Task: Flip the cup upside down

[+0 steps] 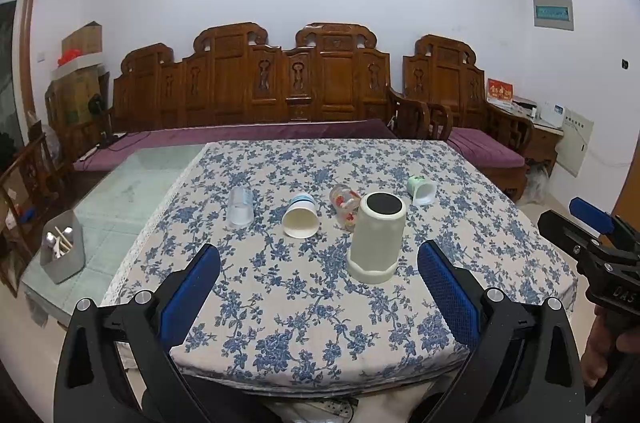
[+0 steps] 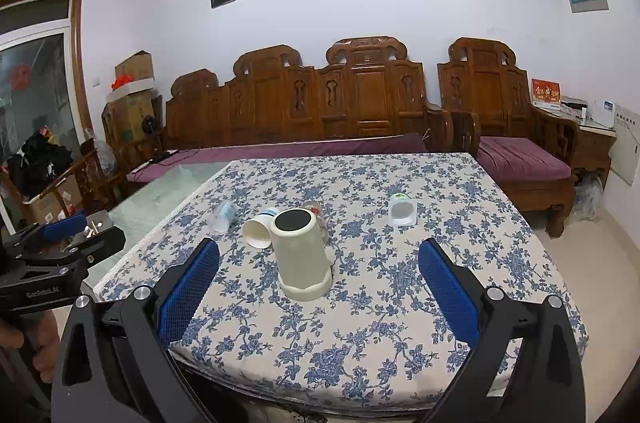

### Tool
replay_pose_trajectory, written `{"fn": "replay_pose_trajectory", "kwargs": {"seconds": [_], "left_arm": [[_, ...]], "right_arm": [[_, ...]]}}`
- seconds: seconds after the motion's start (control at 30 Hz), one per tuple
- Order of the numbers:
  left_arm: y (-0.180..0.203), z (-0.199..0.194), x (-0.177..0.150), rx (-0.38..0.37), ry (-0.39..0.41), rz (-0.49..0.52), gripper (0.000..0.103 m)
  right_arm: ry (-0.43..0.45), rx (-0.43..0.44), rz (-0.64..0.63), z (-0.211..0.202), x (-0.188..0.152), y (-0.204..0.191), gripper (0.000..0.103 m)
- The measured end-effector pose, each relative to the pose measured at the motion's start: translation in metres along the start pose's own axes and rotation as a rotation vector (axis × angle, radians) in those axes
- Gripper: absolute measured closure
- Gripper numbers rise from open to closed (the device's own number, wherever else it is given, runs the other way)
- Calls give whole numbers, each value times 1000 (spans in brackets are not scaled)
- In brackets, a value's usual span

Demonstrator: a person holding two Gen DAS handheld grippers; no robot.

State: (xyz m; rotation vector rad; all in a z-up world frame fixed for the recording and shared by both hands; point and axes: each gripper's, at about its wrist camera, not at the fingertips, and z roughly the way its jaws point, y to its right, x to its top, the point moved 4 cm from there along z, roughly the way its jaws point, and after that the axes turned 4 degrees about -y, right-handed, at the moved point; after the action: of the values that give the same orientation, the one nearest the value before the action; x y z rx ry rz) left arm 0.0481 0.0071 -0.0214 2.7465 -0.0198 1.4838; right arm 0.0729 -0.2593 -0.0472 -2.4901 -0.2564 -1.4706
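1. both sets of jaws are wide apart and hold nothing. the left gripper and right gripper hover over the near edge of the desk.
2. the cream cup stands mouth-down just ahead of them, so that one looks flipped.
3. behind it the paper cup, clear cup, patterned glass and green cup lie on their sides.
4. my guess: the next move is to reach past the cream cup, close on one of those and turn it rim-down.

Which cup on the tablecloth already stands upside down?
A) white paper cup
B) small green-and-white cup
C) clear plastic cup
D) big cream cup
D: the big cream cup stands mouth-down on the tablecloth with its dark base on top, while the other three lie on their sides.
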Motion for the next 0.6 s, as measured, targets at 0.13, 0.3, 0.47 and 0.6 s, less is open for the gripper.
{"fn": "replay_pose_trajectory", "kwargs": {"seconds": [0.13, 0.3, 0.47, 0.6], "left_arm": [[0, -1, 1, -2, 3, -1, 8], [0, -2, 1, 1, 9, -1, 8], [1, -3, 1, 2, 14, -3, 8], [1, -4, 1, 2, 16, -5, 8]], "right_arm": [[1, -1, -1, 0, 0, 0, 3], [1, 0, -1, 0, 0, 0, 3], [1, 0, 0, 0, -1, 1, 3], [2, 0, 0, 0, -1, 0, 3]]}}
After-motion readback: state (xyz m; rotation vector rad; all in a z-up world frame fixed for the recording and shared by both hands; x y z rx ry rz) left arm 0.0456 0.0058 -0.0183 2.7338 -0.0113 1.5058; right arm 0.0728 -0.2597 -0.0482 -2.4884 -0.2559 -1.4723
